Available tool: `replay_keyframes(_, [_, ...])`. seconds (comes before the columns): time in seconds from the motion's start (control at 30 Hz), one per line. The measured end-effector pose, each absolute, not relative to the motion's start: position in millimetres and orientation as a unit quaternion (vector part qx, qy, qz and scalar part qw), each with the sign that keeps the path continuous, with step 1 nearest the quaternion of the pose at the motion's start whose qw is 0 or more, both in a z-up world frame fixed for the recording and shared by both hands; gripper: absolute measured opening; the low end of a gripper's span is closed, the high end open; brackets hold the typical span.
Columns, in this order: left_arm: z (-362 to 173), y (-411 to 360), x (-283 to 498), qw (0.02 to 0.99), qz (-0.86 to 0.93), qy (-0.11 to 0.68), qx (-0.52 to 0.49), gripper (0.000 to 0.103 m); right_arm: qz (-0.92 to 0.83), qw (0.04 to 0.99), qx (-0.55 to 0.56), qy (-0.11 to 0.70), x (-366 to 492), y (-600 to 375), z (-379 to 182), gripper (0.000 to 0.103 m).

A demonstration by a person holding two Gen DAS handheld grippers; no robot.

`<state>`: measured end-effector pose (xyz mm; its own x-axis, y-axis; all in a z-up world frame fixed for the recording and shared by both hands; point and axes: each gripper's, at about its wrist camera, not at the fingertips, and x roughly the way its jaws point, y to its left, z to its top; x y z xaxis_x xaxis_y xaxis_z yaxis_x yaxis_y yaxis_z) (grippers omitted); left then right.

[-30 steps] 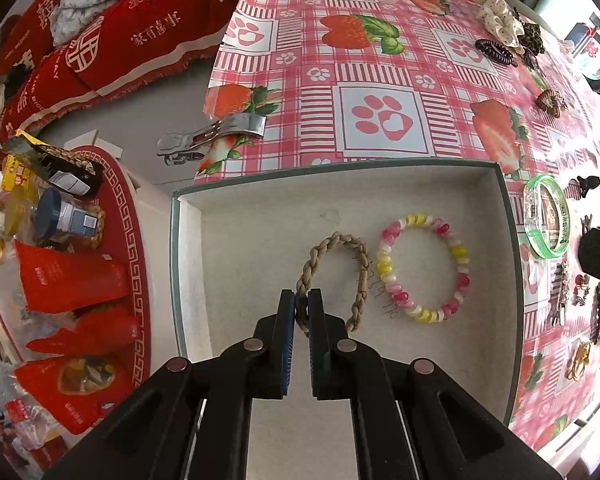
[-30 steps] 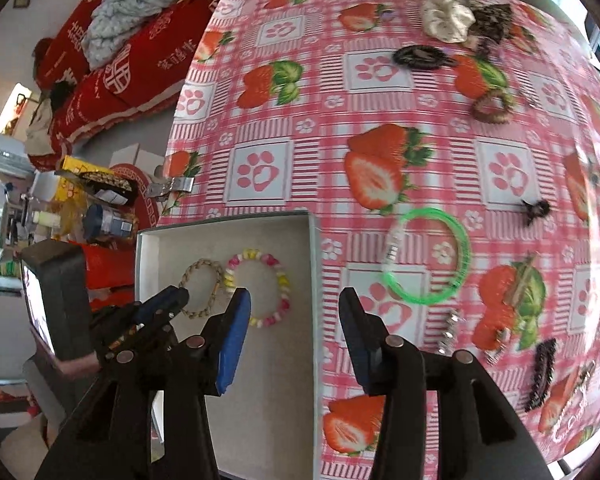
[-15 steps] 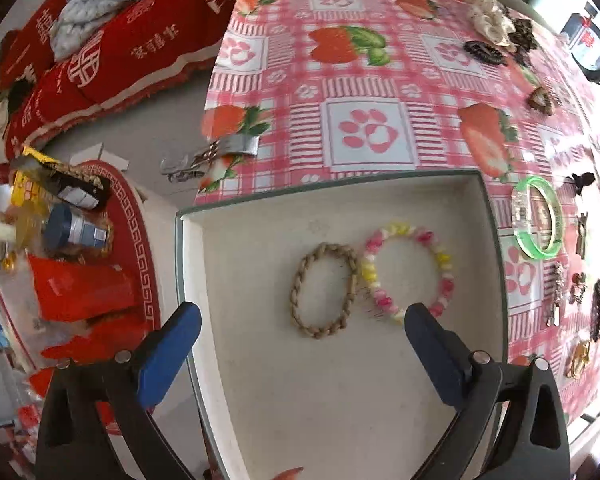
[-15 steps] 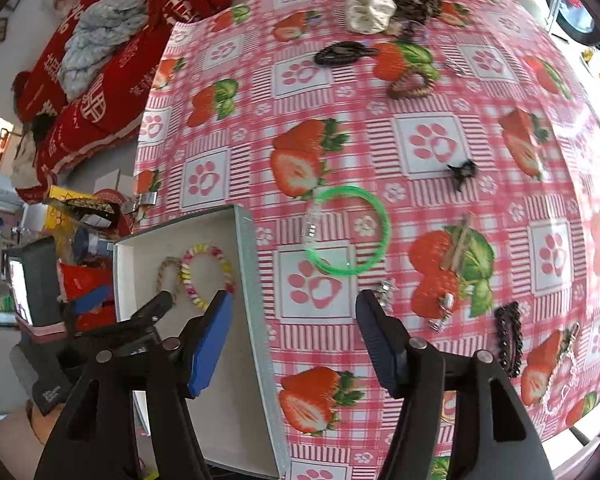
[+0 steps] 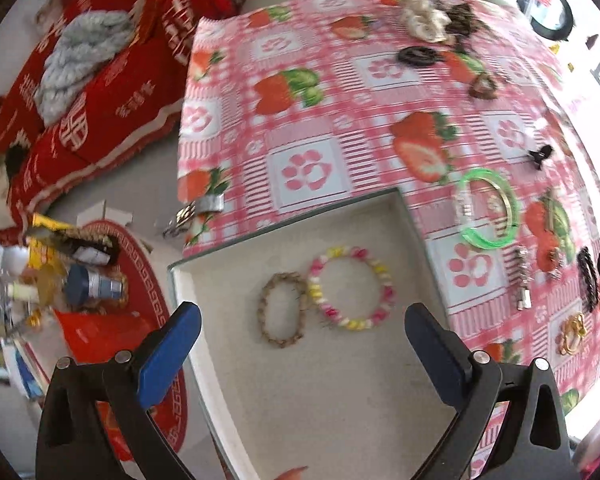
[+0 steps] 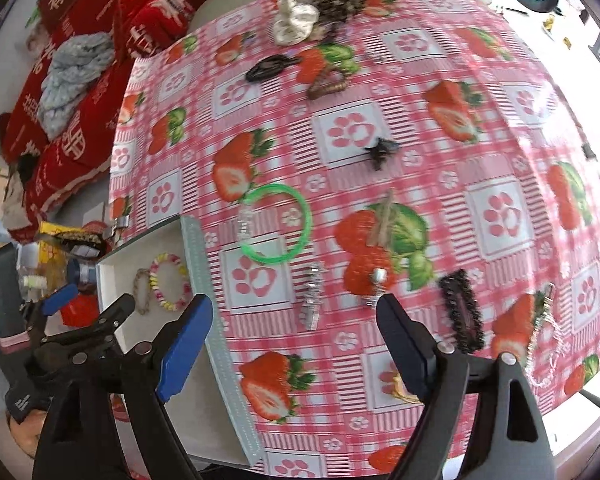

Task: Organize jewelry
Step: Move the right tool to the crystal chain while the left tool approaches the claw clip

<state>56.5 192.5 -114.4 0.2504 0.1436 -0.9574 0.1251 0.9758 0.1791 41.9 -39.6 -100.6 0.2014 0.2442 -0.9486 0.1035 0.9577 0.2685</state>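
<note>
An open white box [image 5: 340, 392] sits at the near left corner of the strawberry tablecloth. In it lie a braided tan bracelet [image 5: 282, 310] and a pink-and-yellow bead bracelet [image 5: 352, 298], side by side. My left gripper [image 5: 302, 316] hangs above them, wide open and empty. A green bangle [image 5: 482, 243] rests on the cloth just right of the box. My right gripper [image 6: 294, 308] hovers over the cloth right of the box wall [image 6: 204, 272], its jaws opening with nothing gripped. A silver clip [image 6: 310, 300] lies on the table below it, and the green bangle [image 6: 268, 258] is farther out.
Black hair clips [image 6: 460, 312], a small black claw clip [image 6: 380, 152], a gold piece [image 5: 574, 334] and scrunchies [image 6: 294, 20] are scattered over the table. Red cushions [image 5: 100, 100] and a round red stand with bottles [image 5: 92, 284] lie beyond the table's left edge.
My left gripper let go of the braided bracelet, opened wide and rose. My right gripper moved right, from over the box edge to over the cloth, with its jaws widening.
</note>
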Motion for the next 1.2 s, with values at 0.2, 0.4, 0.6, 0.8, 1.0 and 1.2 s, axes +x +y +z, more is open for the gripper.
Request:
replay_keyframes(0.2, [-108.8,150.1,57.5,0.785,-0.020,0.600,0.152,0.103,0.020,0.750,0.166,0.640,27.9,-76.9,-101.2,0.086])
replay_keyframes(0.4, [-102.6,106.7,60.8,0.781,-0.077,0.598,0.165,0.103,-0.026,0.743,0.171,0.647,9.1,-122.6,-103.9,0.086])
replay_keyframes(0.6, [-99.4,65.4,64.1,0.777,-0.110,0.597,0.167,0.103,-0.082,0.724,0.197,0.656,-18.7,-176.5,-114.8,0.086])
replay_keyframes(0.8, [-102.3,33.4,74.3,0.770,-0.128,0.602,0.164,0.103,-0.120,0.711,0.211,0.660,-39.8,-212.2,-122.1,0.086])
replay_keyframes(1.0, [-111.9,10.1,89.3,0.765,-0.131,0.611,0.155,0.103,-0.149,0.699,0.204,0.669,-54.0,-237.8,-134.4,0.086])
replay_keyframes(1.2, [-125.6,-4.6,108.8,0.760,-0.126,0.623,0.135,0.103,-0.155,0.689,0.204,0.678,-61.6,-252.5,-147.8,0.086])
